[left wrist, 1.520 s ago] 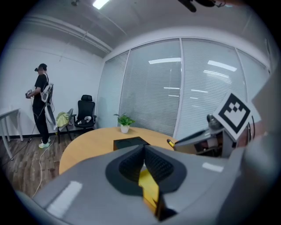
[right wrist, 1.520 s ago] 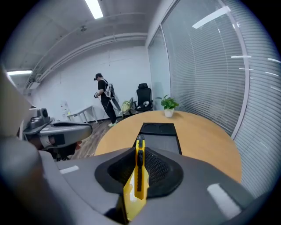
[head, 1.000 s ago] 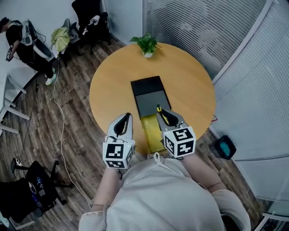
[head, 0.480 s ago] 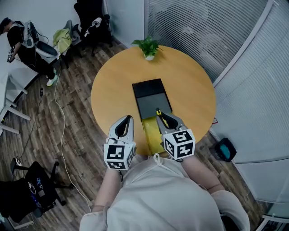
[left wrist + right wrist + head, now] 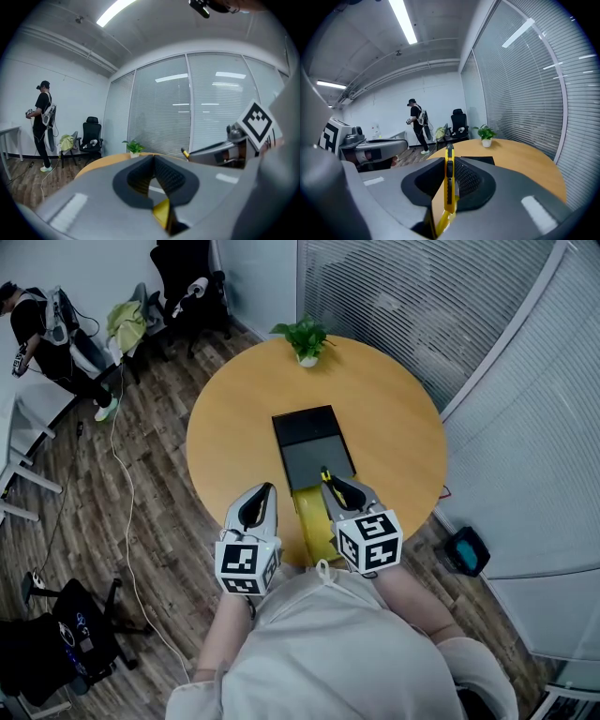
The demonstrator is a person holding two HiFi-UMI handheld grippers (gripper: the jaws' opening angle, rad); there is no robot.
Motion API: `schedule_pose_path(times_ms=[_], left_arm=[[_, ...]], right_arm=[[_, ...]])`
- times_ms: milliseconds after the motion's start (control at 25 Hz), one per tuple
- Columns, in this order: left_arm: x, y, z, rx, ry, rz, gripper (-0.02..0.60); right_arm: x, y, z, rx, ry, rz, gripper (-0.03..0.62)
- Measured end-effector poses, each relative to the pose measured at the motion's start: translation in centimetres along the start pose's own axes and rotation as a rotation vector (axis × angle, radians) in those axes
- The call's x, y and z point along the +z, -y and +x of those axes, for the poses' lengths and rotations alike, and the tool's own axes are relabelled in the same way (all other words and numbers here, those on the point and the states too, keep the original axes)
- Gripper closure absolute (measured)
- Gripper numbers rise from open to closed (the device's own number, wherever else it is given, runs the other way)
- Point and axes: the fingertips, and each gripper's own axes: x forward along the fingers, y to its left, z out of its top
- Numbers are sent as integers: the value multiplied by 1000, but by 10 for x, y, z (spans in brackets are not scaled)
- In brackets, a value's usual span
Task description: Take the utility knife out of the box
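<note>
- The utility knife (image 5: 449, 183) is clamped between the jaws of the right gripper (image 5: 330, 480). The jaws are closed narrowly on its yellow body, and its dark tip is pointed forward past the fingertips.
- The left gripper (image 5: 152, 161) is seen with its jaws brought together and nothing held. The yellow patch below them is judged to be something lying beyond the jaws, not gripped.
- The black box (image 5: 317, 454) is left lying open near the middle of the round table (image 5: 403, 399). A yellow part (image 5: 317, 521) extends from its near end toward the person.
- From the head view, the knife is held in the air over the near end of the box, between the black tray and the yellow part. No contact with either can be made out.
- The step in hand is judged to be the lift-out itself, with the task close to done.
- For the next move, the knife must be carried clear of the box and set down on bare tabletop. The grip should be kept firm until the knife is resting, and the tip kept away from the left gripper.
</note>
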Motion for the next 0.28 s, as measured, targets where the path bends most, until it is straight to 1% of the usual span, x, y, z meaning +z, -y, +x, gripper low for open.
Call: schedule_pose_path(times_ms=[280], left_arm=[[0, -2, 3, -2, 1, -8, 577]], right_arm=[[-4, 6, 2, -10, -7, 19, 528]])
